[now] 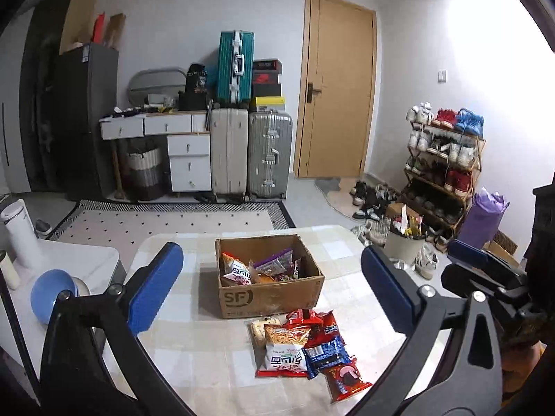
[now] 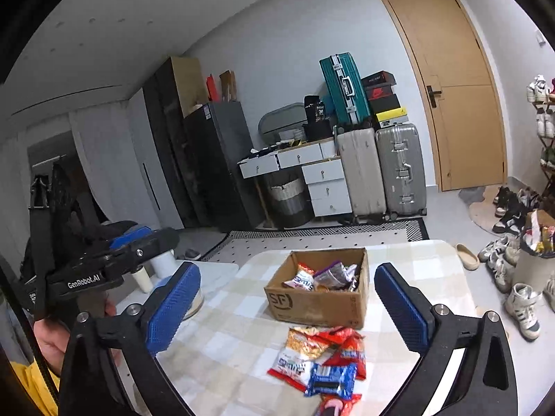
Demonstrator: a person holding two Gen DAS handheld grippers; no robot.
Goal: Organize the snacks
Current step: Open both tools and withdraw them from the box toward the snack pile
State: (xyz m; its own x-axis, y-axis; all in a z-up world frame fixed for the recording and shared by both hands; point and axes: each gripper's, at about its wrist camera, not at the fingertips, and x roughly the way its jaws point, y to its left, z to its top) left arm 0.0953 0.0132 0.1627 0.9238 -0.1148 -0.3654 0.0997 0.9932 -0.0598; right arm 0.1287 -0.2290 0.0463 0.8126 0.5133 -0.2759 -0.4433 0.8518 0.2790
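Observation:
An open cardboard box [image 1: 270,298] [image 2: 312,308] stands in the middle of the checked table [image 1: 194,346] [image 2: 236,329], with several snack packets [image 1: 260,267] [image 2: 326,275] inside it. A loose pile of snack packets [image 1: 301,343] [image 2: 322,357], red, orange, white and blue, lies on the table just in front of the box. My left gripper [image 1: 272,251] is open above the table's near side, nothing between its blue pads. My right gripper [image 2: 287,271] is open too and holds nothing. Both grippers hang apart from the box and the pile.
A blue ball [image 1: 52,294] and a white canister [image 1: 20,232] sit on the white side table at left. On the floor to the right stand a waste bin [image 1: 404,242], a shoe rack [image 1: 444,166] and scattered shoes. Suitcases [image 1: 249,156] line the far wall.

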